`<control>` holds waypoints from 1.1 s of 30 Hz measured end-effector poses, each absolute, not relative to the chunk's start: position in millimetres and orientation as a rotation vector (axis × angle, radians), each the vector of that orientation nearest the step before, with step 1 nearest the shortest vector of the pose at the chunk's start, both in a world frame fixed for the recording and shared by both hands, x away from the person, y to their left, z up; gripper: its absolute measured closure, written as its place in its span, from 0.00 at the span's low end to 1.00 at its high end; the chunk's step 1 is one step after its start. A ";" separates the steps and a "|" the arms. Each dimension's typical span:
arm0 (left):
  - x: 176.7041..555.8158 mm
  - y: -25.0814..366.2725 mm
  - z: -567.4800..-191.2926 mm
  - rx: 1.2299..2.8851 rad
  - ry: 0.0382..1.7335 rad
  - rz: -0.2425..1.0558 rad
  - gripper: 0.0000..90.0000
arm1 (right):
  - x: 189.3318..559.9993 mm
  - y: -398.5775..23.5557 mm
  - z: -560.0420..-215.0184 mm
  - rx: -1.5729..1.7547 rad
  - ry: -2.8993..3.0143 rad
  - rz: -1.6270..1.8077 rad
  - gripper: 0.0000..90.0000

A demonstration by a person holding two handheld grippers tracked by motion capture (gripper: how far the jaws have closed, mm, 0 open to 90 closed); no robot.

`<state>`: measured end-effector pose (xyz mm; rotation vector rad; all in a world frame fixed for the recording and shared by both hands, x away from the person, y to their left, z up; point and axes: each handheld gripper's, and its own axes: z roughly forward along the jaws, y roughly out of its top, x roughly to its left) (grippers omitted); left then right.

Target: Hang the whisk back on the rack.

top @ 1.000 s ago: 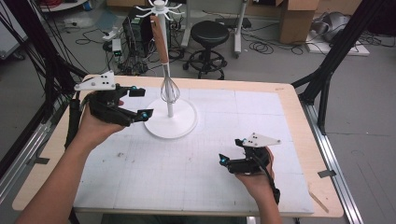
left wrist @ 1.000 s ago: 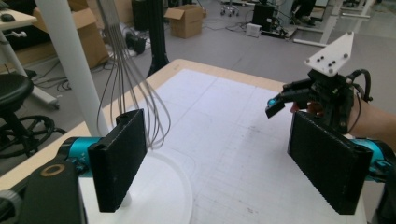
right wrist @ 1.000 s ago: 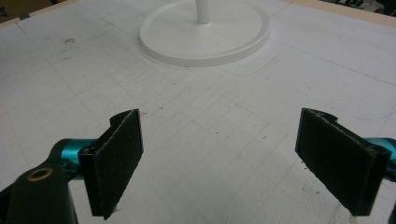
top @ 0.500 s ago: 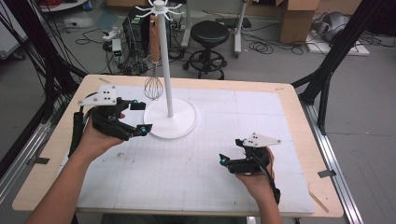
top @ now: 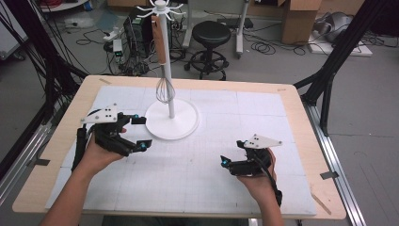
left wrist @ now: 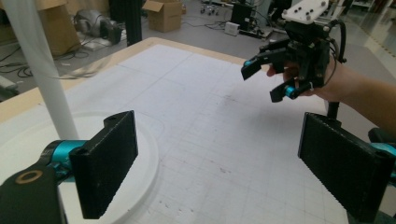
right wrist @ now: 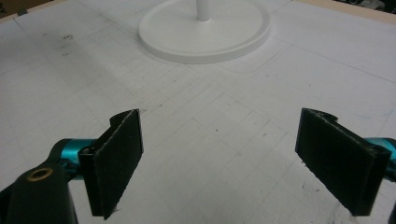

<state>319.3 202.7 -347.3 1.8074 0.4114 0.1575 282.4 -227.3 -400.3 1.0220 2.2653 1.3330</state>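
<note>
Hanging upright from the stand (top: 170,101), the whisk (top: 163,70) sits up and right of the nearer, released, empty left gripper (top: 139,132); the right gripper (top: 224,161) is also released.

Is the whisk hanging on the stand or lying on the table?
Hanging. The whisk dangles upright beside the white stand, wire end down, above the base. The open left gripper is apart from it.

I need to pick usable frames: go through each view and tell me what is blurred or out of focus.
High view: evenly lit and sharp, whisk hanging on the stand clear. Left gripper view: the stand's pole is smeared and the floor clutter behind soft, while the right gripper reads clearly. Right gripper view: mat grid crisp, stand base slightly soft.
</note>
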 end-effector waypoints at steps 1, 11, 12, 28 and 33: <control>318.0 202.7 -350.1 1.810 0.409 0.157 0.14 | 282.3 -227.6 -400.2 1.021 2.265 1.332 0.15; 310.7 203.9 -374.0 1.822 0.399 0.141 0.13 | 282.7 -229.7 -400.4 1.017 2.268 1.342 0.15; 310.9 204.7 -376.0 1.829 0.401 0.142 0.13 | 282.7 -229.9 -400.6 1.012 2.273 1.347 0.15; 307.8 210.5 -394.3 1.863 0.439 0.163 0.09 | 283.4 -229.2 -401.9 1.019 2.281 1.337 0.15; 307.7 211.5 -393.2 1.845 0.431 0.159 0.09 | 282.9 -228.1 -401.7 1.021 2.283 1.335 0.15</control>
